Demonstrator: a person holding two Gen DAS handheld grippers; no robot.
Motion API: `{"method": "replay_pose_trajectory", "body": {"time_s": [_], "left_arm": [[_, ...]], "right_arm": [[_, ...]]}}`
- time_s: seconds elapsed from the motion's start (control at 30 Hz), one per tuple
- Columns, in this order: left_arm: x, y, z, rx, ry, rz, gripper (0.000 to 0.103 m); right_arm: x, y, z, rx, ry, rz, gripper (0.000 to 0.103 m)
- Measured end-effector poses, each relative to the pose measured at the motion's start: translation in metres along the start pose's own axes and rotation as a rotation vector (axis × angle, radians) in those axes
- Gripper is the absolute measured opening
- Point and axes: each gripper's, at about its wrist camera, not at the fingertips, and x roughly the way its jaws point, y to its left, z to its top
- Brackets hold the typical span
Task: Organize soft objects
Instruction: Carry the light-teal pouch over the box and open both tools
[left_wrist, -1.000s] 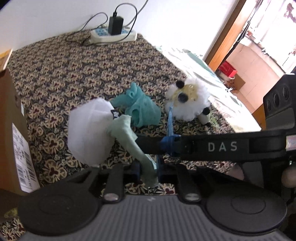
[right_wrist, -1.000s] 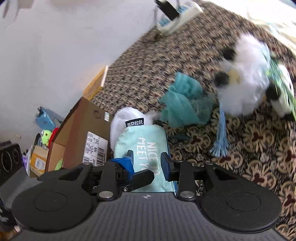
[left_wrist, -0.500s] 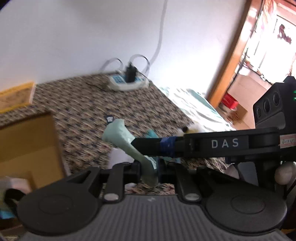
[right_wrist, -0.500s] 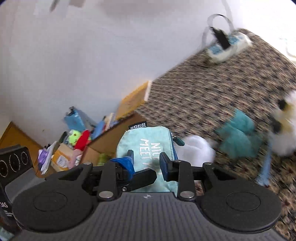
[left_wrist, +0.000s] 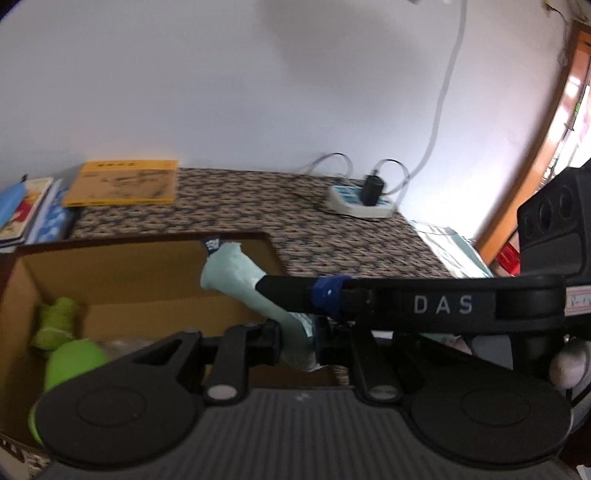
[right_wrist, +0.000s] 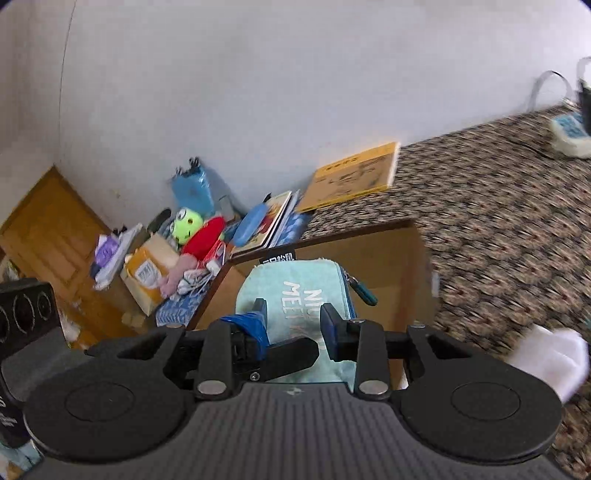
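Both hand-held grippers, left (left_wrist: 297, 341) and right (right_wrist: 291, 325), pinch my mint pouch (right_wrist: 295, 295), which hangs above the open box (left_wrist: 122, 280). I'd lower it well inside the box, beside the green toy (left_wrist: 70, 360), then let go together.

The box (left_wrist: 122, 280) is standing open at the top, its far half showing bare cardboard where a gripper could go down; a green toy (left_wrist: 70, 358) is filling its near left corner. The pouch (right_wrist: 295, 295) and the right gripper (left_wrist: 369, 295) are hanging across the opening. Behind the box, the patterned surface (left_wrist: 332, 243) is lying bare up to the power strip (left_wrist: 360, 201) and its cords. A yellow book (left_wrist: 122, 182) and stacked books (right_wrist: 266, 221) are crowding the box's far left edge.
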Motion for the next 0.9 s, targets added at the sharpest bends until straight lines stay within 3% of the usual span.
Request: {"method": "replay_pose_trajectory", "body": {"time_s": [0.33,0.63,0.73,0.83,0.9], "left_arm": [[0.000,0.085,0.013,-0.030,0.016,0.056,0.012],[0.026,0.129,0.015,-0.045,0.079,0.095,0.012],[0.043,0.140,0.011,-0.033,0.132,0.169,0.020],[0.046,0.143,0.004,-0.017,0.152,0.215,0.065],[0.043,0.142,0.000,-0.016,0.156,0.213,0.065]], "right_arm": [[0.080,0.048,0.012,-0.097,0.036,-0.027,0.016],[0.125,0.059,0.010,-0.130,0.053,-0.104,0.016],[0.129,0.057,0.009,-0.119,0.039,-0.144,0.016],[0.125,0.050,0.008,-0.068,0.033,-0.149,0.016],[0.120,0.049,0.007,-0.047,0.025,-0.151,0.016]]}}
